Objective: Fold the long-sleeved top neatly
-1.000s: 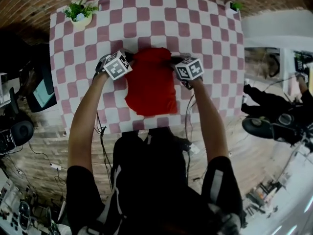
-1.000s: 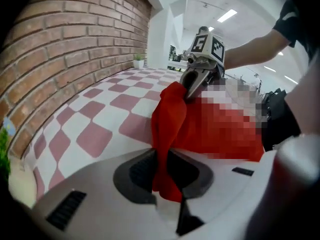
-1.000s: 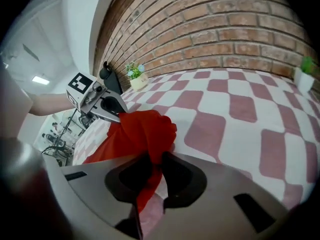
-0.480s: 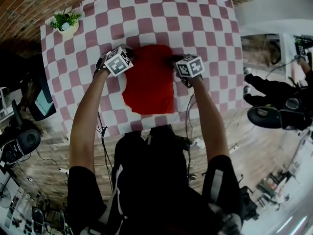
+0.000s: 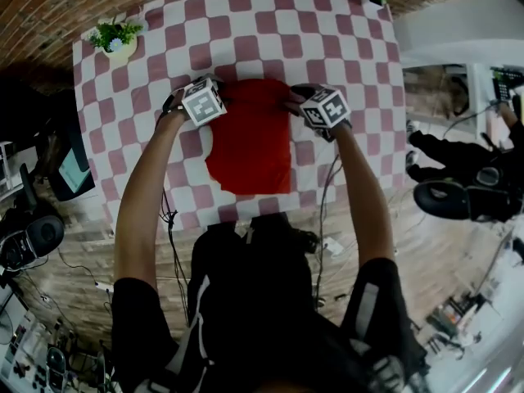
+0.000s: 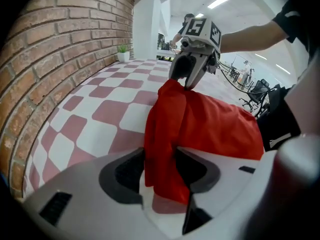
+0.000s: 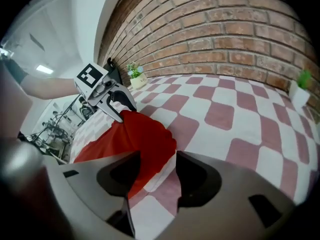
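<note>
Two grippers sat at the far corners of the red top [image 5: 250,142], which lay as a narrow folded rectangle in the middle of the head view, on the checked table [image 5: 352,47]. My left gripper [image 5: 221,97] was at its upper left corner and my right gripper [image 5: 292,98] at its upper right. I judged they stood there to lay that edge down square, one corner each so the cloth stayed taut between them. Both sets of jaws had just been opening. In the left gripper view a bunched ridge of red cloth stood in the gap and filled most of it, though the pads did not look to pinch it. In the right gripper view the cloth lay against one pad, with checked table showing beside the other, so that hold was slack too. Both arms reached up the frame from my body, elbows nearly straight. The grippers tipped steeply down with their noses turned in toward each other and the marker cubes uppermost. Lifting clear would need care, I thought, or the loose corners might drag.
</note>
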Motion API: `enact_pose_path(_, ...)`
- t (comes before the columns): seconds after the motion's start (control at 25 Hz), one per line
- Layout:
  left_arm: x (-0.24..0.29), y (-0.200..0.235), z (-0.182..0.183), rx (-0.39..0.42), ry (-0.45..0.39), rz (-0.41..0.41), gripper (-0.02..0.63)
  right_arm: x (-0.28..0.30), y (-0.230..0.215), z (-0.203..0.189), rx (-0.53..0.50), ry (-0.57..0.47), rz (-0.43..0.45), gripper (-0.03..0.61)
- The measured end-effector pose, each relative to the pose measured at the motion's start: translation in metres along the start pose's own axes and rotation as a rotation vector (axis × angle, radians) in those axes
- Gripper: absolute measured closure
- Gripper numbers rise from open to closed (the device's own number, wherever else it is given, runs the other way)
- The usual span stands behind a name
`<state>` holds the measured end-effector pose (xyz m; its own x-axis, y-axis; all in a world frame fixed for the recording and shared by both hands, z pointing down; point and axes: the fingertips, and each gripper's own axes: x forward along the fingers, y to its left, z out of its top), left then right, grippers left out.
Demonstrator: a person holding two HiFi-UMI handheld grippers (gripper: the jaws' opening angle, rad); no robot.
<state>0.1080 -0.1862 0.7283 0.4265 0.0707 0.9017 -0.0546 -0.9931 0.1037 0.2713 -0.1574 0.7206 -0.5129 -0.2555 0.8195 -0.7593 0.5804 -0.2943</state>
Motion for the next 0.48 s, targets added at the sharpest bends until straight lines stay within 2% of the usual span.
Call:
enact_pose_path(0.24,0.004,0.001,-0.009,0.003,0.026,-0.046,0.426,-0.001,-0.004,0.026,-0.136,0.12,0.083,0.374)
enact_pose_path(0.48,0.008,0.006,-0.007,0.006,0.043,-0.056,0.426,0.025,-0.007,0.02,-0.108,0.246,0.179,0.376)
